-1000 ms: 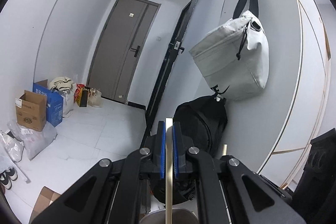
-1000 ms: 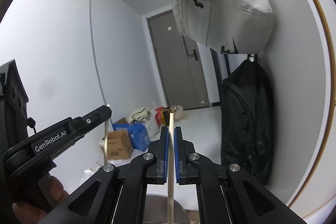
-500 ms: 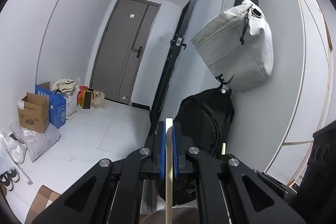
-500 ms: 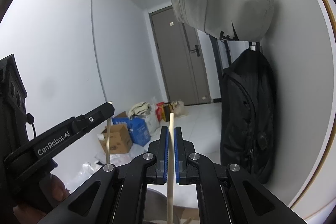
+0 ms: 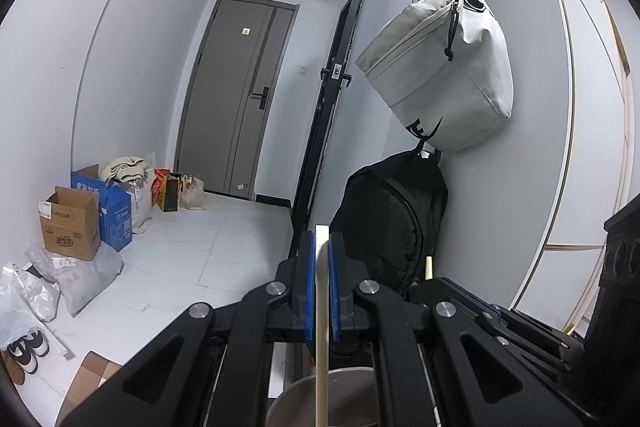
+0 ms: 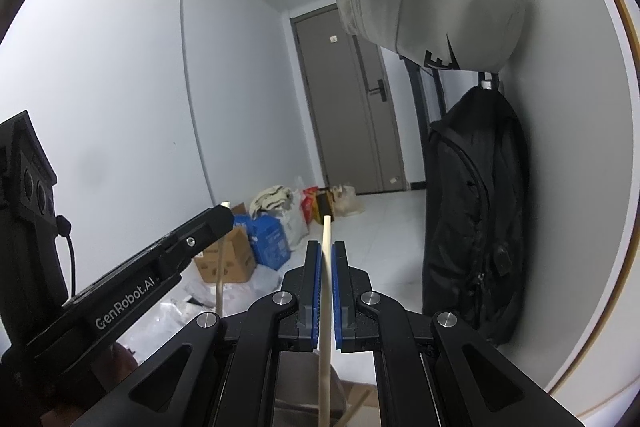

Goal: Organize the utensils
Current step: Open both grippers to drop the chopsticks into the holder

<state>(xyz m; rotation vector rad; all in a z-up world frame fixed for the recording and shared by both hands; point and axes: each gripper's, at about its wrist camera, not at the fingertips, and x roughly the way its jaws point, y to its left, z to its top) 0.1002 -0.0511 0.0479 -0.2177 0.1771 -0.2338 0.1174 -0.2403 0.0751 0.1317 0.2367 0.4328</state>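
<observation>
1. Left gripper (image 5: 318, 287): its blue pads are clenching a pale stick (image 5: 321, 327), which is standing upright between them. The stick's flat top is showing just above the pads; its lower length is running down toward a grey cup (image 5: 320, 399) at the bottom edge.
2. Right gripper (image 6: 327, 291): its pads are pinching a second stick (image 6: 325, 307), thinner and round-ended, also upright. Its foot is hidden below the frame.
3. Step in hand, judged: both sticks are being carried to the cup. Each is likely wanting to be kept vertical and centred over the rim before the pads are eased apart; dropping one at a time is looking safer, since the two grippers are sitting close together.
4. Materials: the sticks are looking like smooth light wood, straight and slender, probably chopsticks. The cup is looking like dull metal with a round rim. The pads are ribbed.
5. Surroundings: a grey bag (image 5: 440, 75) and a black backpack (image 5: 392, 227) are hanging on the wall.
</observation>
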